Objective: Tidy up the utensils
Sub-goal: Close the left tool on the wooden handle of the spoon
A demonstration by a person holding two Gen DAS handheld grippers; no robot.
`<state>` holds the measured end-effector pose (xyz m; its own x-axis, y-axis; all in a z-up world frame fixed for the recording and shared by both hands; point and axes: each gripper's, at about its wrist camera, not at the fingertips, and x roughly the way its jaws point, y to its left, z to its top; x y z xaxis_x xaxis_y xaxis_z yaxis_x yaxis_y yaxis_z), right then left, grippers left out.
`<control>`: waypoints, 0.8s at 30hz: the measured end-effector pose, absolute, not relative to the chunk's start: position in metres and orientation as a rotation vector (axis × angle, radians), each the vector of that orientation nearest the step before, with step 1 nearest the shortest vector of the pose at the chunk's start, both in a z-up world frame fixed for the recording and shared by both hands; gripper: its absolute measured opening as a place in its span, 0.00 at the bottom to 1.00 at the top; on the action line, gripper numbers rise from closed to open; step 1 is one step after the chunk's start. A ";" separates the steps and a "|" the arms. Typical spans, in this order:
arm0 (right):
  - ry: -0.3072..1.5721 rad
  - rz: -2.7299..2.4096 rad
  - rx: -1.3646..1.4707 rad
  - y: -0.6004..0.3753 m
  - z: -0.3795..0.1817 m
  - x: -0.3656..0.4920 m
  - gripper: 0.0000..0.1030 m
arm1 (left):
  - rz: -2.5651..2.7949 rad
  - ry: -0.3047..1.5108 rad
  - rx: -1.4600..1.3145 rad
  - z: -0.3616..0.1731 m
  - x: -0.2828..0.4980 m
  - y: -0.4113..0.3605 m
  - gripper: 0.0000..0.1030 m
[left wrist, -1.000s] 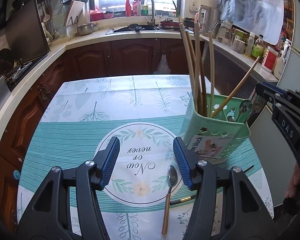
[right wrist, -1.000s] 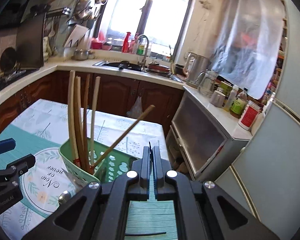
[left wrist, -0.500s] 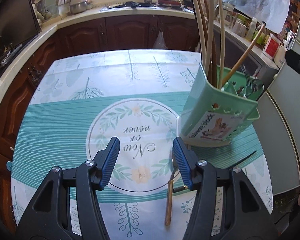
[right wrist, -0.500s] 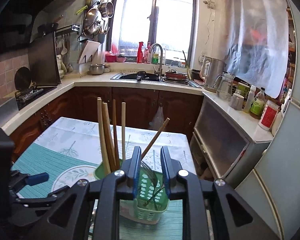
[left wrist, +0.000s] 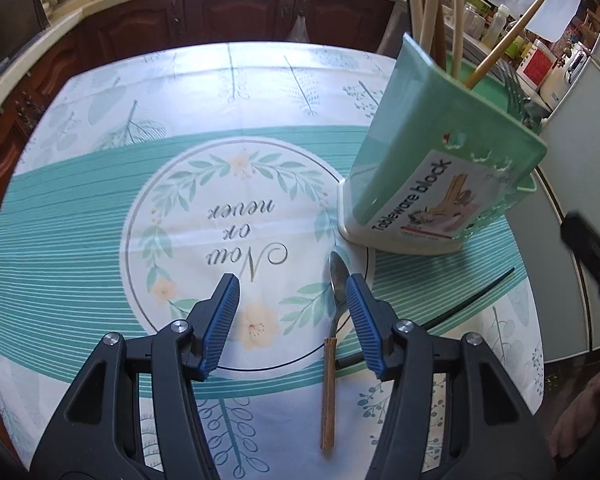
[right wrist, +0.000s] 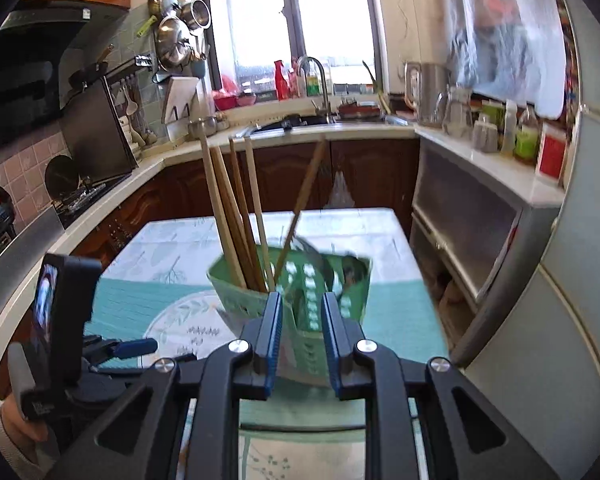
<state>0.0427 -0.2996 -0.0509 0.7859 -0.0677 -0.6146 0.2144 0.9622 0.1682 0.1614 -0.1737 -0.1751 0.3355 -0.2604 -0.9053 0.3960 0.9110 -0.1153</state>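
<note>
Mostly done I'd say: green holder (left wrist: 428, 140) on the table's right already has chopsticks (right wrist: 236, 216), but the wooden-handled spoon (left wrist: 332, 344) and a black chopstick (left wrist: 472, 296) lie nearby, left gripper (left wrist: 292, 316) spread wide above the spoon, right gripper (right wrist: 298, 344) part-open, empty.

The tablecloth (left wrist: 100, 208) to the left of the green utensil holder (left wrist: 432, 152) is bare and gives wide room. The spoon (left wrist: 332, 332) lies just inside the left gripper (left wrist: 292, 292)'s right finger. A black chopstick (left wrist: 468, 296) lies right of it. Tall wooden utensils (right wrist: 236, 216) block the way over the holder.
</note>
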 end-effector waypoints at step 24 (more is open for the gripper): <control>0.851 -0.150 0.452 -0.305 -0.148 0.017 0.19 | -0.501 1.278 0.332 -0.218 0.176 -0.230 0.40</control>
<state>0.0169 -0.3046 -0.1479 0.6557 0.0502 -0.7534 0.3049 0.8952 0.3250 0.1760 -0.2302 -0.2175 0.2048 -0.1713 -0.9637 0.5297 0.8474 -0.0380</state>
